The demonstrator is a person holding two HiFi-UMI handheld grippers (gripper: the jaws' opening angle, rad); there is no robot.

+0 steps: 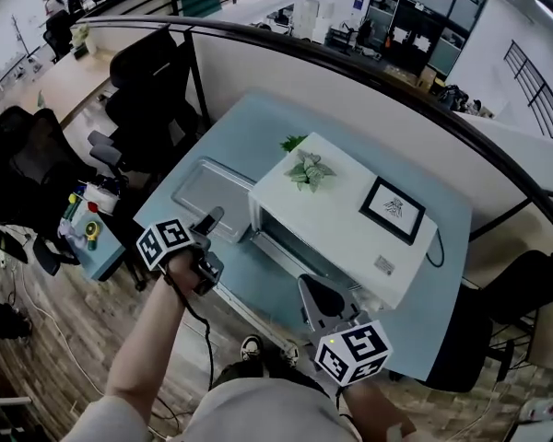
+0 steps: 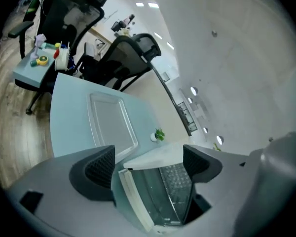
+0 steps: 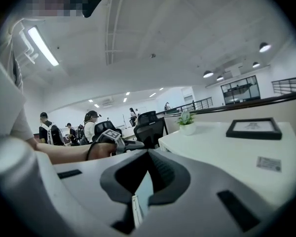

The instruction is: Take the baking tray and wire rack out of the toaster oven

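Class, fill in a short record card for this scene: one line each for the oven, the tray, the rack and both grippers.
toaster oven: white, on the blue table, door open
baking tray: out of the oven, flat on the table beside it
wire rack: inside the oven
on top of oven: potted plant, picture frame
left gripper: jaws apart, empty, facing the oven mouth
right gripper: jaws almost together, near the oven front; whether it grips anything is unclear
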